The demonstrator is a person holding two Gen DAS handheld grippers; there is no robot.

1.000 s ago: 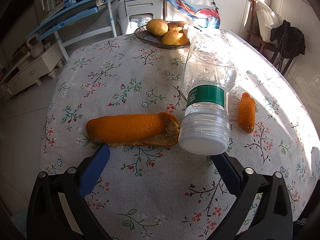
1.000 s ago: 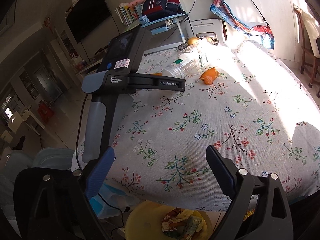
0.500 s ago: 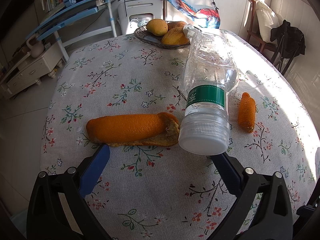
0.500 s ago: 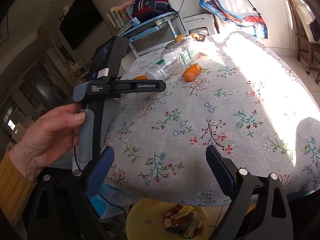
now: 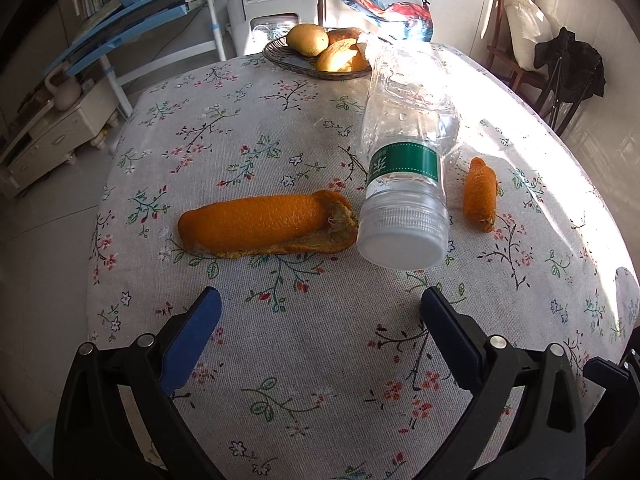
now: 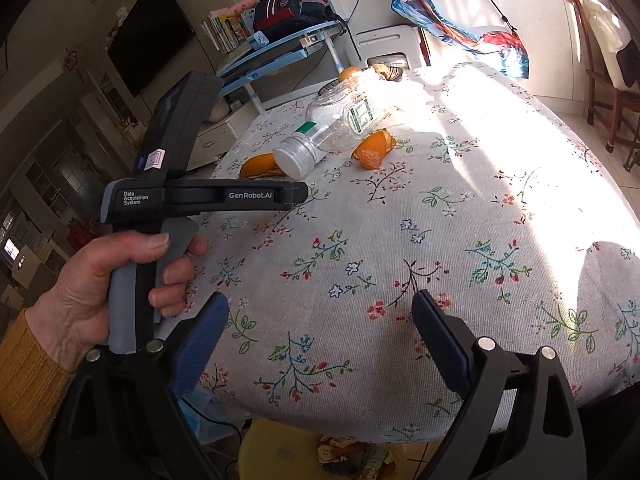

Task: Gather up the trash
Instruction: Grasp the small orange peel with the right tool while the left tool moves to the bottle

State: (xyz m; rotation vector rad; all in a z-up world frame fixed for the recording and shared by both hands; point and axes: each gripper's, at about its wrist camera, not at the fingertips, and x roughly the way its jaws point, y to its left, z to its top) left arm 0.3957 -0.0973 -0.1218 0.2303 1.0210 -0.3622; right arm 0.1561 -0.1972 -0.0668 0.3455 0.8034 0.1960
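Note:
A long orange peel (image 5: 264, 222) lies on the floral tablecloth (image 5: 280, 360), touching the white cap of a crushed clear plastic bottle (image 5: 404, 184) lying on its side. A small orange peel (image 5: 480, 194) lies to the bottle's right. My left gripper (image 5: 320, 320) is open and empty, just short of the long peel and bottle cap. My right gripper (image 6: 320, 328) is open and empty over the table's near edge; the bottle (image 6: 332, 128) and small peel (image 6: 372, 150) lie far ahead. The left gripper's body (image 6: 176, 196) shows there, held in a hand.
A dish of fruit (image 5: 320, 52) stands at the table's far edge. A yellow bin (image 6: 320, 452) holding trash sits on the floor below the near edge. A white chair (image 5: 276, 12), blue rack (image 5: 132, 16) and wooden chair (image 5: 560, 68) stand around the table.
My left gripper has drawn back a little, so the peel and bottle sit farther from its fingers. My right gripper has risen and moved forward over the table edge; the bin shows less.

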